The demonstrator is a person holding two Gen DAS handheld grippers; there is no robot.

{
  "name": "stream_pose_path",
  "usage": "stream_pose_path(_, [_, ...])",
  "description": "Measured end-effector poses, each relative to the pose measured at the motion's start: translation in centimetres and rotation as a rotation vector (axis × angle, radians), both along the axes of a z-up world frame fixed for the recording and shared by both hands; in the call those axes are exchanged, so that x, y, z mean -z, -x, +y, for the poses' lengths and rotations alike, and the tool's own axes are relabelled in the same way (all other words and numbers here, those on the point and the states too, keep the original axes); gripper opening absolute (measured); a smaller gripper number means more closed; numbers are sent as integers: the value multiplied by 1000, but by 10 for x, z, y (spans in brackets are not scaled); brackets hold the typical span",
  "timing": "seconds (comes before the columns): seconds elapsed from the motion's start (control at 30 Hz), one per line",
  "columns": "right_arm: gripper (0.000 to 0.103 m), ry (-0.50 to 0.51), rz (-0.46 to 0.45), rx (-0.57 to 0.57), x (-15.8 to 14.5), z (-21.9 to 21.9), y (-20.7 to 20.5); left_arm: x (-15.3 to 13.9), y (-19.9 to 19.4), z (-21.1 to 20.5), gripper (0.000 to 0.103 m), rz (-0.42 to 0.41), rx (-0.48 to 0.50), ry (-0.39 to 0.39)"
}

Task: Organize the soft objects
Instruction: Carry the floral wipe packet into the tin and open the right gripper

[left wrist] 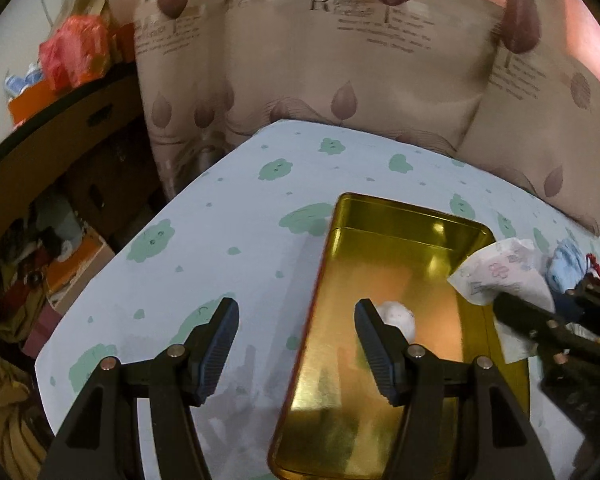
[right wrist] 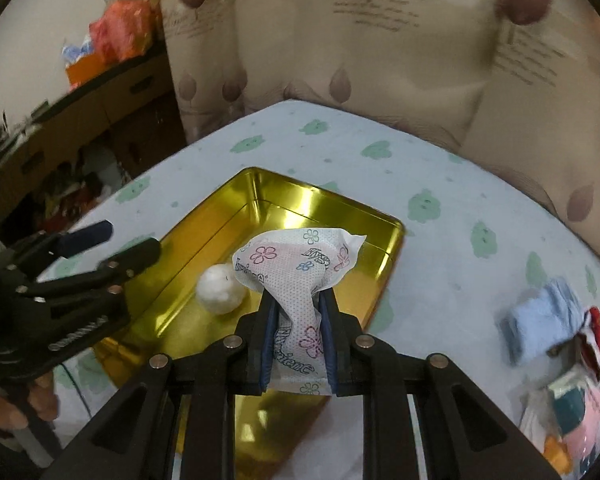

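A gold metal tray (left wrist: 340, 432) (right wrist: 216, 224) lies on the flowered tablecloth. A white cotton ball (left wrist: 398, 316) (right wrist: 220, 288) sits inside it. My right gripper (right wrist: 298, 300) is shut on a white floral-print soft packet (right wrist: 300, 268) and holds it above the tray's near part; in the left wrist view the packet (left wrist: 500, 276) and right gripper (left wrist: 500, 306) show at the tray's right rim. My left gripper (left wrist: 296, 316) is open and empty, its right finger over the tray near the cotton ball; it shows at left in the right wrist view (right wrist: 128, 244).
A light blue folded cloth (right wrist: 540, 320) (left wrist: 566, 268) and a pile of small colourful items (right wrist: 580, 392) lie on the table at right. A patterned curtain (left wrist: 320, 60) hangs behind the table. Cardboard boxes and clutter (left wrist: 60, 200) stand left of the table edge.
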State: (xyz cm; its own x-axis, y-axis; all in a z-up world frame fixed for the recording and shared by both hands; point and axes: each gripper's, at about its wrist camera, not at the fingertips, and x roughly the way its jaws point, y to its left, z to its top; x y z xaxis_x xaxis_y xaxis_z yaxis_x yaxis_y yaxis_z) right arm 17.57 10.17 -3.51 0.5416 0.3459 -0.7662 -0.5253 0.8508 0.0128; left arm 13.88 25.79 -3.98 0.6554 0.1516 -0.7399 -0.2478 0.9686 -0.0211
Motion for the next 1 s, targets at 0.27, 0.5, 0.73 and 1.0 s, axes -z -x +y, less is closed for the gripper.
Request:
stream_pose_path(0.27, [19,41,4,8,16,19,-22,1,-1,12,62,5,-40,24])
stream_pose_path(0.5, [22,82,27,7,29,32,-39,3,-2,11,62,16,-41,18])
stream_pose_path(0.73, [30,81,55,21,40,31,-43,4,-2,12,62,22,-46,21])
stream_pose_path(1.0, [50,56,35,30,33,26,-35,5,-3,11,62,21,-38,22])
